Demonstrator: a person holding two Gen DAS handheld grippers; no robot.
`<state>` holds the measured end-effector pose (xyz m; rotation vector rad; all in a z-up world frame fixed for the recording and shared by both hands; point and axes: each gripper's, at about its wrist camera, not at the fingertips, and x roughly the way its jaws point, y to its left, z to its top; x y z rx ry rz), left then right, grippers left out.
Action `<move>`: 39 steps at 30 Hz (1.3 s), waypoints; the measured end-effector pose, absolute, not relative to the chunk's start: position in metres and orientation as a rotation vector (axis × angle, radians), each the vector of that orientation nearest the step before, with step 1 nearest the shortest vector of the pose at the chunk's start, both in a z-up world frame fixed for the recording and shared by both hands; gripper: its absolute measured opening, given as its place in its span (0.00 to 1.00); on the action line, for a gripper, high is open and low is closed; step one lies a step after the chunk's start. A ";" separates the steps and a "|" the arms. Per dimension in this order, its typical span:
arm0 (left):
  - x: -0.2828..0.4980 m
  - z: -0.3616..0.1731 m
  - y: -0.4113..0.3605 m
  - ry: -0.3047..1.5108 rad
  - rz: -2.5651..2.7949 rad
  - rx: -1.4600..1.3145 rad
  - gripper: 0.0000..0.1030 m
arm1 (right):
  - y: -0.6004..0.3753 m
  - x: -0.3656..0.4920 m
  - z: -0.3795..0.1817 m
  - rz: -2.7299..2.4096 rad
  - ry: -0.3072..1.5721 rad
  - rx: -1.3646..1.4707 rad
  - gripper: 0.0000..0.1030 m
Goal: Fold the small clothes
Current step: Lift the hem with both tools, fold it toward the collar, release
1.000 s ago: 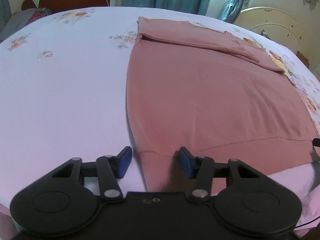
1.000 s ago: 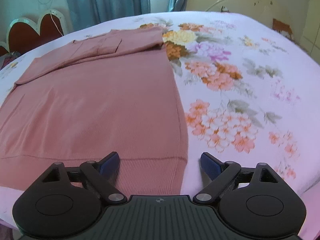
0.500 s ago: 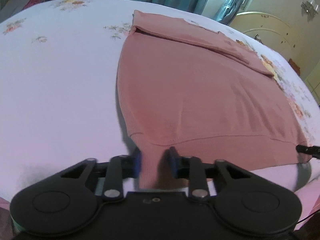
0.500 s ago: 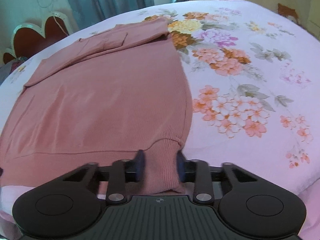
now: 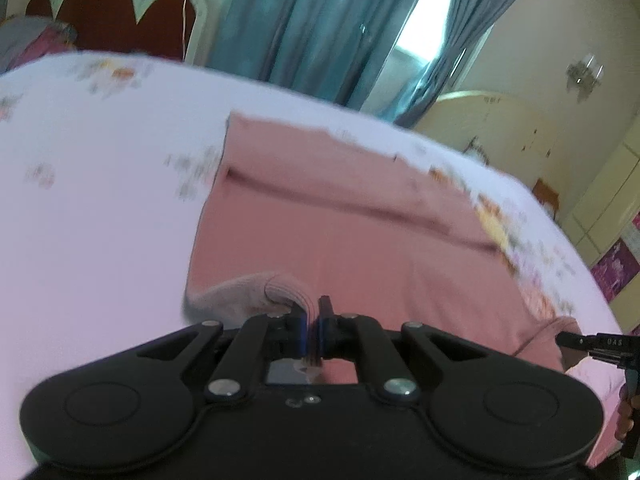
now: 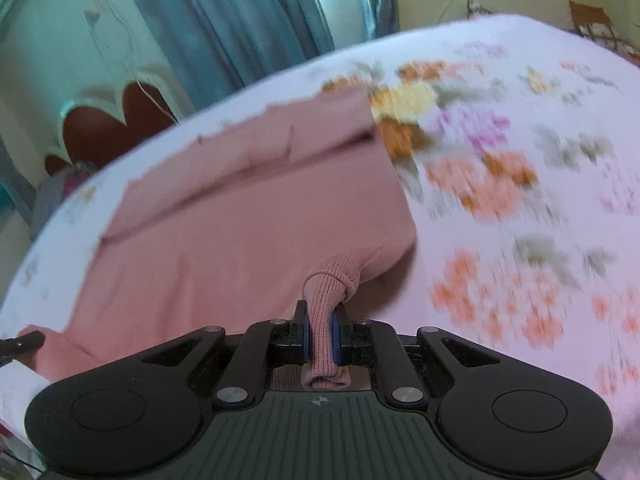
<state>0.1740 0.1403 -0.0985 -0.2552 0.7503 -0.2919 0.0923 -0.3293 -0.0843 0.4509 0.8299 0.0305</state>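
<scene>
My left gripper (image 5: 313, 334) has its jaws pressed together on a thin pinch of the pink sweater's (image 5: 360, 248) ribbed hem, at the near left corner. The knit bunches into a small hump just beyond the blue pads (image 5: 303, 332) and lifts off the bedsheet (image 5: 100, 208) there.

My right gripper (image 6: 320, 338) is clamped on the opposite near corner of the same hem. A thick roll of ribbed knit (image 6: 322, 320) stands between its blue pads (image 6: 335, 338), and a short end of it hangs out behind them. From that pinch the fabric rises in a taut cone toward the body of the sweater (image 6: 240, 232).

At the right edge of the left view, the tip of my right gripper (image 5: 572, 340) shows beside the lifted right corner; at the left edge of the right view, a black fingertip of my left gripper (image 6: 24, 340) shows at the other corner.

Beyond my jaws, the rest of the sweater lies flat on the bed, with a folded band (image 5: 340, 168) across its far end. The sheet to its right is printed with orange and purple flowers (image 6: 480, 176); this part is blurred.

Farther off stand a scalloped red headboard (image 5: 112, 12), teal curtains (image 5: 300, 28) at a bright window, and a cream cabinet (image 5: 504, 132).
</scene>
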 end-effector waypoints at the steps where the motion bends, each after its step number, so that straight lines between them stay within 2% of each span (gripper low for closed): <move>1: 0.182 -0.095 0.139 0.733 -0.292 -0.260 0.05 | -0.331 0.100 -0.080 0.037 0.814 0.455 0.09; 10: 0.273 -0.074 0.126 0.627 -0.251 -0.284 0.05 | -0.350 0.204 -0.058 0.075 0.707 0.494 0.09; 19: 0.373 -0.073 0.111 0.577 -0.195 -0.308 0.05 | -0.373 0.331 -0.073 0.060 0.676 0.560 0.09; 28: 0.463 -0.100 0.100 0.643 -0.130 -0.298 0.05 | -0.393 0.425 -0.111 0.024 0.746 0.633 0.09; 35: 0.506 -0.132 0.092 0.733 -0.076 -0.225 0.05 | -0.403 0.464 -0.150 -0.020 0.816 0.711 0.10; 37: 0.513 -0.138 0.092 0.758 -0.058 -0.209 0.10 | -0.405 0.471 -0.156 -0.030 0.827 0.726 0.11; 39: 0.517 -0.140 0.093 0.755 -0.024 -0.203 0.27 | -0.406 0.476 -0.157 -0.032 0.826 0.738 0.17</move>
